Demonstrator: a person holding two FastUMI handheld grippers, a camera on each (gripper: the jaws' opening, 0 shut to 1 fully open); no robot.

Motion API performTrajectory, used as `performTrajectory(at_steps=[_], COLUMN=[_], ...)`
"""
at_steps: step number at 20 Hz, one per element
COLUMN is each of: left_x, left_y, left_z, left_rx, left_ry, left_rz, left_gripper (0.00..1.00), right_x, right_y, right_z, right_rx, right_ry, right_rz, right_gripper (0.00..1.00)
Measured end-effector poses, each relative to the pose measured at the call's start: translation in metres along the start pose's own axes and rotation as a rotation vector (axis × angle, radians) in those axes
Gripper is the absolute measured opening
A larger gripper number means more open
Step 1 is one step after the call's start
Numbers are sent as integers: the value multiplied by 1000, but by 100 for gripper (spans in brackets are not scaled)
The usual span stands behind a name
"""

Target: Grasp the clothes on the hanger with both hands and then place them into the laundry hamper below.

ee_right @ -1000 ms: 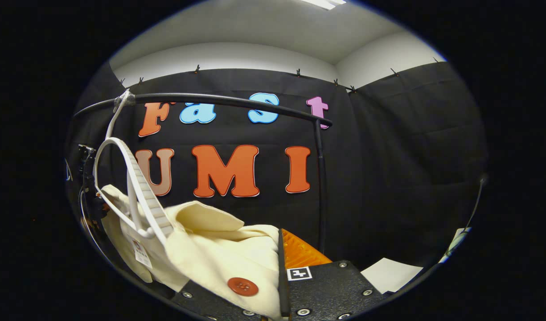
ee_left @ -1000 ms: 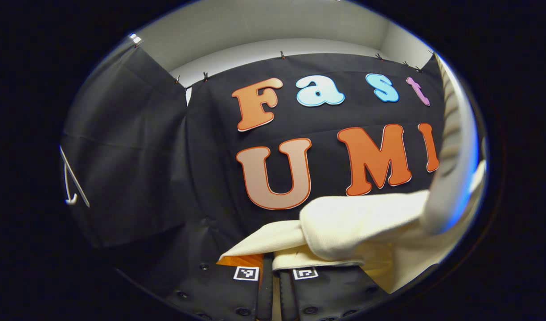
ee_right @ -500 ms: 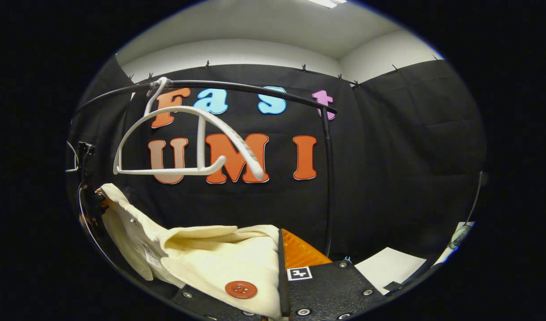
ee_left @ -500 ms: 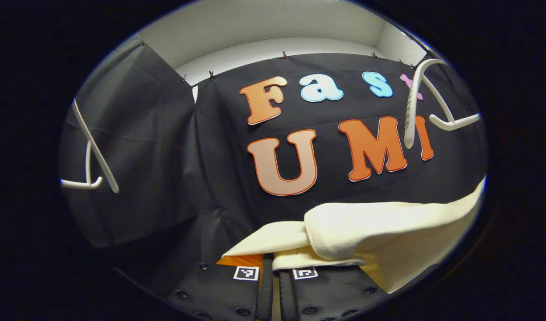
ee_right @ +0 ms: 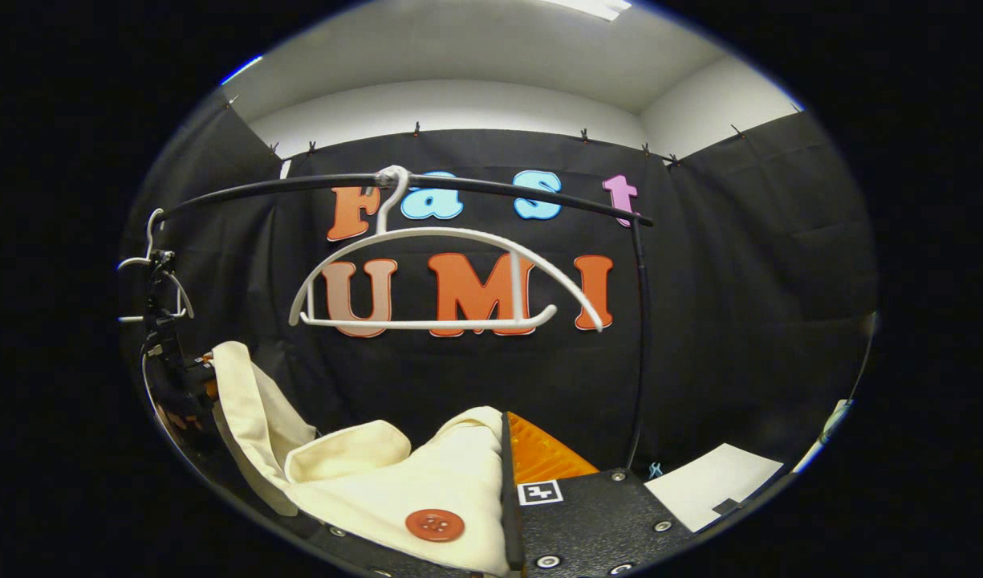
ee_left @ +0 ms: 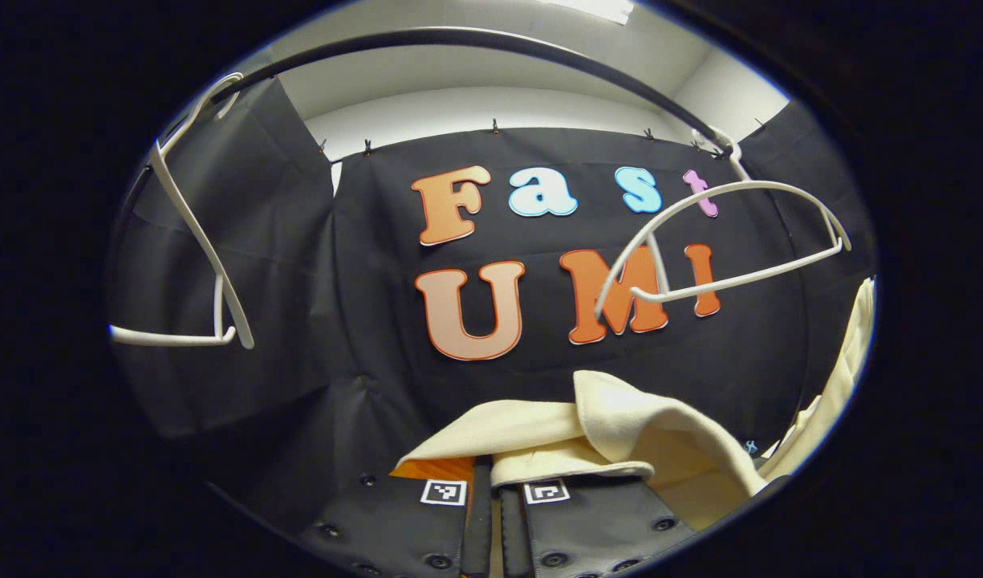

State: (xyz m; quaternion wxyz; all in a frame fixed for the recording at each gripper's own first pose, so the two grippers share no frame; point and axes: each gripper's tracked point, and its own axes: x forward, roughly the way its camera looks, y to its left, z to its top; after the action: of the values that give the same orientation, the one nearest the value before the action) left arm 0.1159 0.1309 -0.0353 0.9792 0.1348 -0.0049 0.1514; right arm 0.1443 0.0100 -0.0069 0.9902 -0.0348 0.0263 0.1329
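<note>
Already the cream garment (ee_left: 660, 433) is seen off the white hanger (ee_right: 447, 277), which hangs bare from the black rail (ee_right: 491, 186) at the centre of the right gripper view. Cloth is pinched between the narrowed fingers of the left gripper (ee_left: 491, 502) at the bottom centre of its view, and likewise held by the right gripper (ee_right: 503, 514), beside an orange button (ee_right: 435, 525). Lowering into the hamper is judged the remaining step.
</note>
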Motion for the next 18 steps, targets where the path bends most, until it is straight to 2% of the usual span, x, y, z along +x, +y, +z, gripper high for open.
performTrajectory(at_steps=[5,11,12,18], left_x=[-40,-79,-85,-118], left_y=[-73,-147,-157,-189], left_z=[-41,-136,-155,-255], left_rx=[-130,-185,-178,-166], left_ry=[101,340,384,625], left_rz=[-188,-369,-381,-441], left_gripper=[9,11,9,11], right_x=[-9,-2,-3,-7], right_y=[54,82,84,78], right_z=[-49,-171,-193,-294], right_rx=[61,107,118,106], right_ry=[80,328,371,547], right_rz=[76,90,86,41], right_gripper=[10,10,10,10])
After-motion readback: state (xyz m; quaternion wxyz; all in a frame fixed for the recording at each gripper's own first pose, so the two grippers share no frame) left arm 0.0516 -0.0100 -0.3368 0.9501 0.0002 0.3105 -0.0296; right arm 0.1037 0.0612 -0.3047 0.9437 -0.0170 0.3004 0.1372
